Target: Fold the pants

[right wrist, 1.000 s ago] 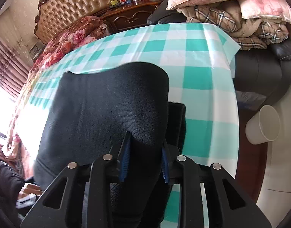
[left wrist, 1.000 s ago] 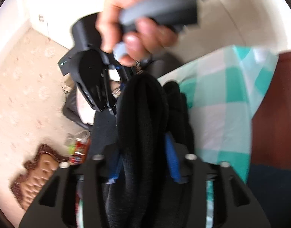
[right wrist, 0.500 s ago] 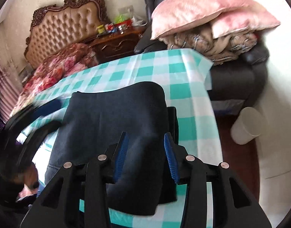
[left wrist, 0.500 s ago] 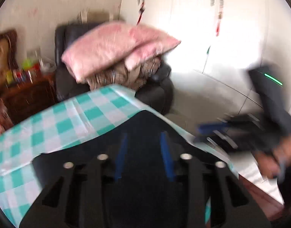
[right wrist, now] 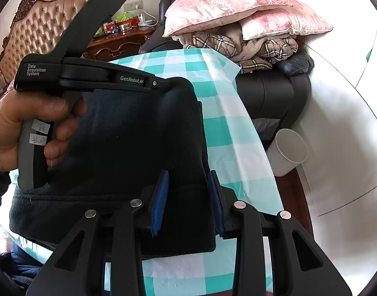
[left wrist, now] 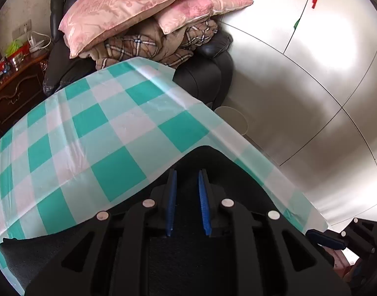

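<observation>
The black pants (right wrist: 139, 135) lie folded on the teal-and-white checked tablecloth (right wrist: 228, 128). In the left wrist view my left gripper (left wrist: 186, 172) hovers over the pants' far corner (left wrist: 205, 155), its blue pads a little apart with nothing pinched between them. In the right wrist view my right gripper (right wrist: 188, 175) is open above the right part of the folded pants. The left gripper's body (right wrist: 90, 76) and the hand holding it cross the upper left of that view, with its tip at the pants' far corner.
A black leather armchair (left wrist: 203, 79) piled with pink pillows (left wrist: 129, 7) and a plaid blanket stands past the table's end. A white paper cup (right wrist: 288, 151) sits on the floor at the right. A dark wood nightstand (left wrist: 13, 86) and a tufted headboard (right wrist: 35, 32) stand at the left.
Both grippers have let go of the pants, which now lie folded on the cloth. The left gripper swung from hanging off the table edge round onto the pants' far corner. The right gripper opened.
</observation>
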Demonstrator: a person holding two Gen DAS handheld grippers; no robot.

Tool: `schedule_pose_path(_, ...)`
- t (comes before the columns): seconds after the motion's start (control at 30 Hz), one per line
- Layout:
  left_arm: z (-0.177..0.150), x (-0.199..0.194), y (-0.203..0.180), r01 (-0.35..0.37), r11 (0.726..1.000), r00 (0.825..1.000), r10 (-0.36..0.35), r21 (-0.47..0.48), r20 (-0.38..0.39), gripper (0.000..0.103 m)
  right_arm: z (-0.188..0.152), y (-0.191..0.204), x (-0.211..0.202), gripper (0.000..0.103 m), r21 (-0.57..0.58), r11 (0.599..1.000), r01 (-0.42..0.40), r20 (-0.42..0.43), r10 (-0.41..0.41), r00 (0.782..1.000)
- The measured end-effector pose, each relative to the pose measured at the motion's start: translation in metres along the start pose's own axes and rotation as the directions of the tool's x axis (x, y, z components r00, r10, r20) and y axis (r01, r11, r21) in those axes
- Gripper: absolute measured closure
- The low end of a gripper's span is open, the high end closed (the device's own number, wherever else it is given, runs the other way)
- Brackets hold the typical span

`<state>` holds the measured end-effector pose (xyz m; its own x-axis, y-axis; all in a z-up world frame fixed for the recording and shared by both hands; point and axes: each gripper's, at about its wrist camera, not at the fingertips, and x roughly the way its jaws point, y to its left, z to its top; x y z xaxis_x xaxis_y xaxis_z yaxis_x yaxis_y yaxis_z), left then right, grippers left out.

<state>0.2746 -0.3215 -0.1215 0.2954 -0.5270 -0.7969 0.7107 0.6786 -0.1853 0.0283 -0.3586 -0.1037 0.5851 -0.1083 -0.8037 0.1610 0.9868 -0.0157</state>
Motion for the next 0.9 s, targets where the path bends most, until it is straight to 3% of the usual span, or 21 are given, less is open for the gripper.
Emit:
schedule_pose_path(0.43,0.001,0.004,-0.005,-0.032,0.999,0.999,0.032,-0.001,-0.002,0.083,-0.005,0.002,-0.002,0.072,0.012,1.000,0.020,0.026,-0.020,0.999)
schedule_pose_path(0.6,-0.002,-0.020,-0.002,0.024,0.998,0.995,-0.019,-0.051,0.096,0.083,-0.008,0.003,-0.004,0.072,0.014,1.000,0.018,0.026,-0.018,0.999)
schedule_pose_path(0.7,-0.002,-0.036,-0.001,0.002,0.998,0.989,0.009,-0.070,0.149,0.083,-0.008,0.003,-0.005,0.072,0.014,1.000,0.021,0.027,-0.021,0.999)
schedule_pose_path(0.9,-0.004,-0.011,0.008,-0.057,0.995,0.997,0.060,-0.087,0.039,0.082,-0.008,0.005,-0.004,0.071,0.013,0.999,0.034,0.032,-0.035,0.999)
